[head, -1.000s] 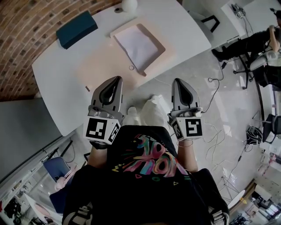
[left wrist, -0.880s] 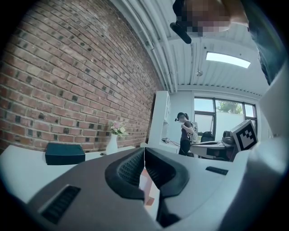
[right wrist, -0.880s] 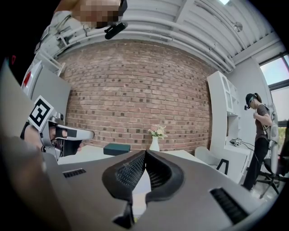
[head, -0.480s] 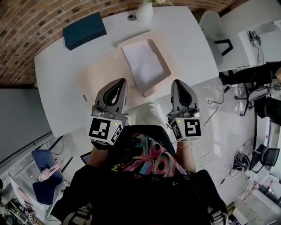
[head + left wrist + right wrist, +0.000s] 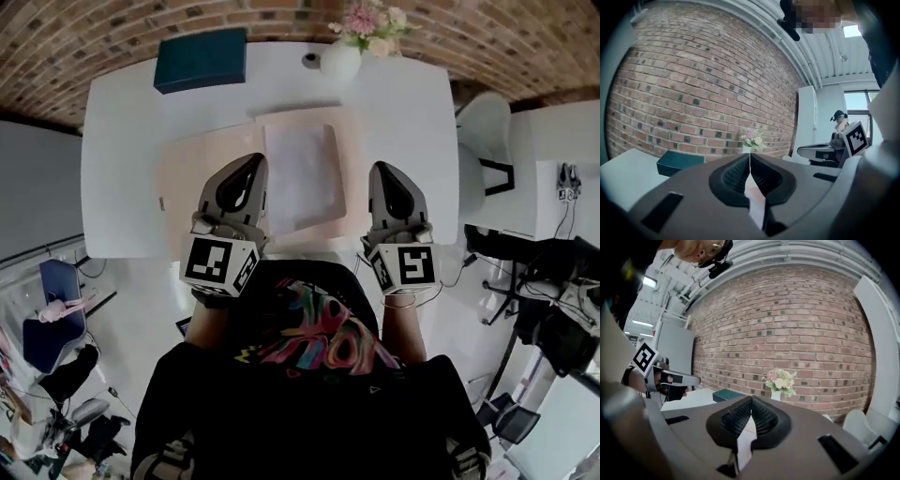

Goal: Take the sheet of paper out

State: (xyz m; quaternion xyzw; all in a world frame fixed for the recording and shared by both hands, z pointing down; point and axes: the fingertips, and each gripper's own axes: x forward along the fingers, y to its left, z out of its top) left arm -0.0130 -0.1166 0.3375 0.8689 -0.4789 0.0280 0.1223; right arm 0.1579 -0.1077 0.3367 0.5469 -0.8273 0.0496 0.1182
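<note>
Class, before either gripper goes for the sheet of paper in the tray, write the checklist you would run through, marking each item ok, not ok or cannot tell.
1. Sheet of paper in view, nothing on it: ok, it lies flat in the tray.
2. Left gripper empty: ok, jaws together on nothing.
3. Right gripper empty: ok, likewise.
4. Jaws open to take the sheet: not ok, both shut.
5. Vase and teal box away from the tray: ok, both at the far edge of the table.
6. A sheet edge raised enough to pinch: cannot tell.
</note>
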